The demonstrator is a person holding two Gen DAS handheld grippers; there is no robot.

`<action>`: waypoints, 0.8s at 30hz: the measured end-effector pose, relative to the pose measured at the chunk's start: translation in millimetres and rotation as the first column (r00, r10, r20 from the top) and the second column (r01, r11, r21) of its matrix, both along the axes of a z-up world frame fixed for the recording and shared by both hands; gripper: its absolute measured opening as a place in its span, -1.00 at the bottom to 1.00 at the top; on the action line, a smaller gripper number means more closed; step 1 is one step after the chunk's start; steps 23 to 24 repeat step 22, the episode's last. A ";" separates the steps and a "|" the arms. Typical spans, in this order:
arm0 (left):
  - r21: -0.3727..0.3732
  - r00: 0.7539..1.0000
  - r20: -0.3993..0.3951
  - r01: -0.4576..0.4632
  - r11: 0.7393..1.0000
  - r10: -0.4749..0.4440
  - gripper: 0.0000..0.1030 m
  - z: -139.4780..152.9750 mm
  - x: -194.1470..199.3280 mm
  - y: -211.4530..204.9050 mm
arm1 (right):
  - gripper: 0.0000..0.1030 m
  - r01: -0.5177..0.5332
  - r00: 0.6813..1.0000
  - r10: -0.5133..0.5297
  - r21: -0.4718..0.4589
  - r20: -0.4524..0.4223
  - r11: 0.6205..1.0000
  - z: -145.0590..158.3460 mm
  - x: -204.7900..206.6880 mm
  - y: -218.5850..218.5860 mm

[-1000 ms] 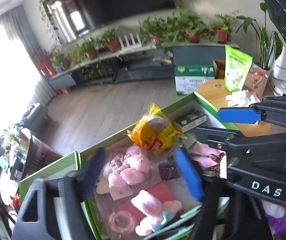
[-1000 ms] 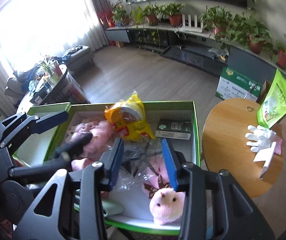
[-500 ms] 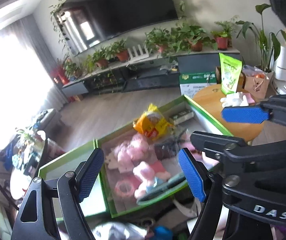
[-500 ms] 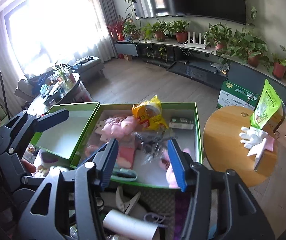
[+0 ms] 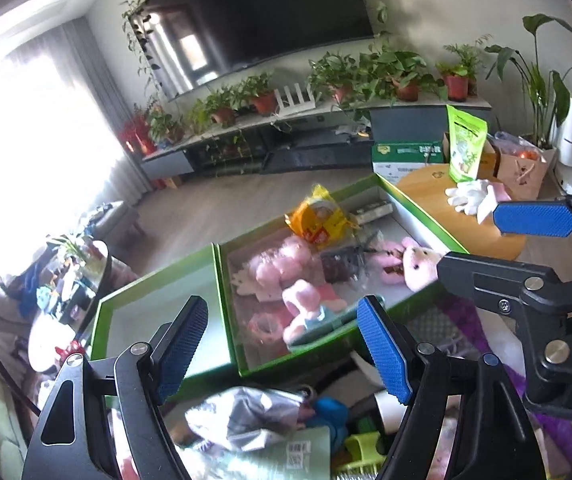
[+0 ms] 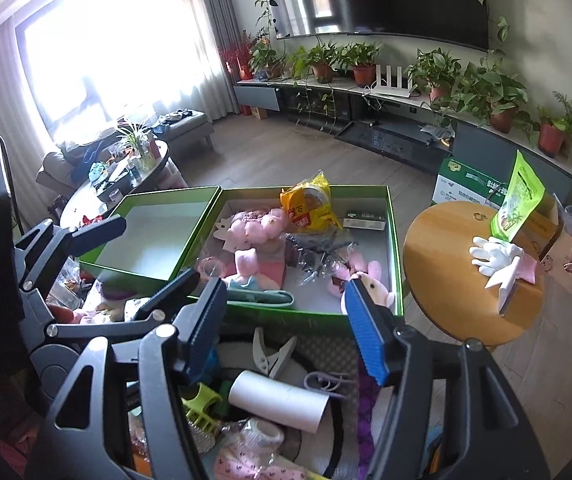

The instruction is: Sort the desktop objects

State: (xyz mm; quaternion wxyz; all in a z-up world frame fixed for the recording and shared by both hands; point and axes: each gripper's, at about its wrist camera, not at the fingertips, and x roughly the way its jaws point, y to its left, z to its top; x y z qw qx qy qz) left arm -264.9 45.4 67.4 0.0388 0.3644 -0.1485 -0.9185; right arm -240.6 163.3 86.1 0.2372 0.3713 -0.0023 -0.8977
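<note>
The left gripper [image 5: 282, 352] hangs over the clutter just in front of the green box [image 6: 393, 240], its fingers wide apart with nothing between them. The right gripper [image 6: 286, 332] hangs beside it, also in front of the box; its jaws are opening and hold nothing.

Inside the box lie pink plush toys [image 6: 258, 226], a yellow snack bag [image 6: 309, 204] against the far wall, a small dark carton [image 6: 365, 220] beside the bag, and crumpled clear wrap [image 6: 317, 256]. The lid [image 6: 146, 236] lies open, touching the box's left side. Before the box, a paper roll [image 6: 278, 400], white pliers [image 6: 272, 356] and a yellow-green clip [image 6: 200, 404] lie in the clutter.
</note>
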 end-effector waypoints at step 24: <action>0.102 0.999 0.033 -0.014 0.995 0.011 0.51 -7.6 32.2 8.1 | 0.24 -0.001 0.999 0.001 -0.003 0.042 1.000 -11.0 39.9 9.2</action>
